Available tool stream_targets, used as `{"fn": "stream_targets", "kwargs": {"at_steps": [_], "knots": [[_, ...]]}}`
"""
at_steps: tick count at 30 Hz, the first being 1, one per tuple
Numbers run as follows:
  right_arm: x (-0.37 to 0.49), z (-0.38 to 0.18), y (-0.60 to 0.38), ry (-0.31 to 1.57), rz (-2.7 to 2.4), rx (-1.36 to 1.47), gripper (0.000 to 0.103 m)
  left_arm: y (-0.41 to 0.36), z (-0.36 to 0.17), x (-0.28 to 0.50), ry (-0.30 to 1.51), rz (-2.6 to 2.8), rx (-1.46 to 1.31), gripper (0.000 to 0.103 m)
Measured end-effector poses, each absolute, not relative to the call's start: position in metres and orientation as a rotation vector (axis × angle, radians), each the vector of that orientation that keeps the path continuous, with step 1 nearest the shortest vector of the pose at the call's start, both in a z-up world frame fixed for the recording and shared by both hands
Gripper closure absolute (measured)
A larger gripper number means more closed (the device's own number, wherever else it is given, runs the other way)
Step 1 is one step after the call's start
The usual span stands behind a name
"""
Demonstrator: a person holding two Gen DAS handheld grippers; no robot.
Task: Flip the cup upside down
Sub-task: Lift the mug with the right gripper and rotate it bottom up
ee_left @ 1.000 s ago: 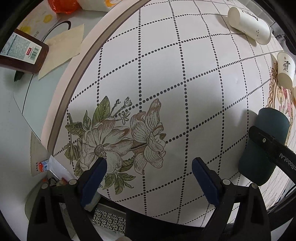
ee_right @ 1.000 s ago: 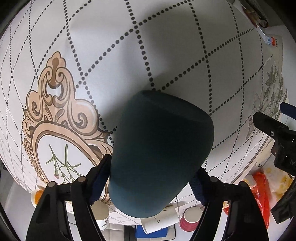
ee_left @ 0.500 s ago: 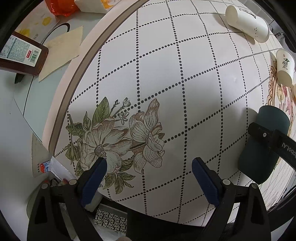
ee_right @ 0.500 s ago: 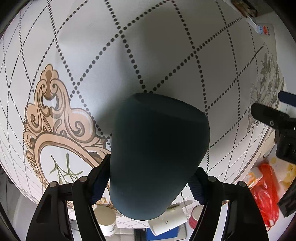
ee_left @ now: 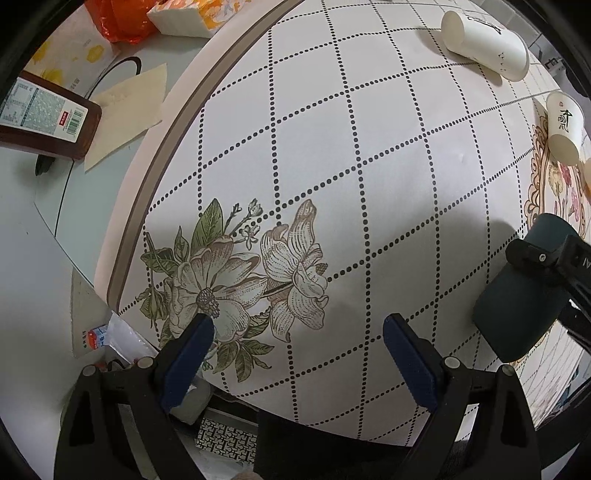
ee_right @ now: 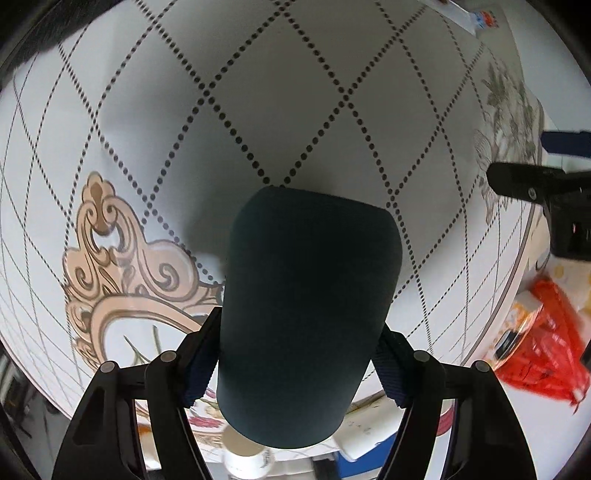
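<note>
The bench fills most of both views, covered in a smooth white cloth with a dotted diamond grid, a printed flower cluster at lower centre-left of the left wrist view and an ornate tan scroll frame at the left of the right wrist view. Its curved brown-banded edge sweeps from top centre down to lower left in the left wrist view; beyond it lies a pale surface with clutter. The middle of the cloth is bare and gives wide room.

The dark teal cup, matte and slightly tapered with rounded shoulders, sits at lower centre of the right wrist view, tilted, one flat end toward the cloth, which end I cannot tell. The right gripper pinches it, blue pads pressed to its two sides. In the left wrist view the same cup is at the right edge, above the cloth.

The left gripper is spread wide with nothing between its blue pads, at the bottom of its own view over the flower print.

At upper left of the left wrist view: a brown labelled bottle, an orange plastic bag and a tan paper sheet. At upper right a white paper cup lies on its side, a second paper cup just below it near the frame edge.
</note>
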State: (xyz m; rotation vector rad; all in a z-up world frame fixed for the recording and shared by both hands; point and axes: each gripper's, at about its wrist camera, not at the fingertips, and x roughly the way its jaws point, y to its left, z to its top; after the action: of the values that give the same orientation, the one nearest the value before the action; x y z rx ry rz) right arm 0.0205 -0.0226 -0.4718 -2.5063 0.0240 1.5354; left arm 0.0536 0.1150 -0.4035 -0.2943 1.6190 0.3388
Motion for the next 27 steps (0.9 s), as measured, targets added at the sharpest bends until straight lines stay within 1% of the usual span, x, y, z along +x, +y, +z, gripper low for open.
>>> {"fn": "stream_targets", "kwargs": {"at_steps": [6,9,10,15,20,27], "knots": [[0.023,-0.465,-0.007,0.232,1.498,-2.369,0.028,0.111,-0.398,0.055,1.617,0.327,-0.265,0.009],[0.029,-0.461,0.002,0.389,1.457,-2.258,0.029,0.108,-0.395,0.058,1.615,0.318,-0.249,0.009],[0.034,-0.459,0.008,0.465,1.429,-2.199,0.029,0.107,-0.394,0.059,1.614,0.314,-0.244,0.009],[0.051,-0.455,0.021,0.707,1.306,-1.970,0.029,0.095,-0.391,0.068,1.613,0.292,-0.218,0.009],[0.080,-0.444,0.017,0.967,1.170,-1.683,0.030,0.083,-0.388,0.073,1.612,0.265,-0.185,0.009],[0.107,-0.438,0.001,1.222,1.000,-1.305,0.030,0.067,-0.386,0.079,1.615,0.227,-0.147,0.009]]}}
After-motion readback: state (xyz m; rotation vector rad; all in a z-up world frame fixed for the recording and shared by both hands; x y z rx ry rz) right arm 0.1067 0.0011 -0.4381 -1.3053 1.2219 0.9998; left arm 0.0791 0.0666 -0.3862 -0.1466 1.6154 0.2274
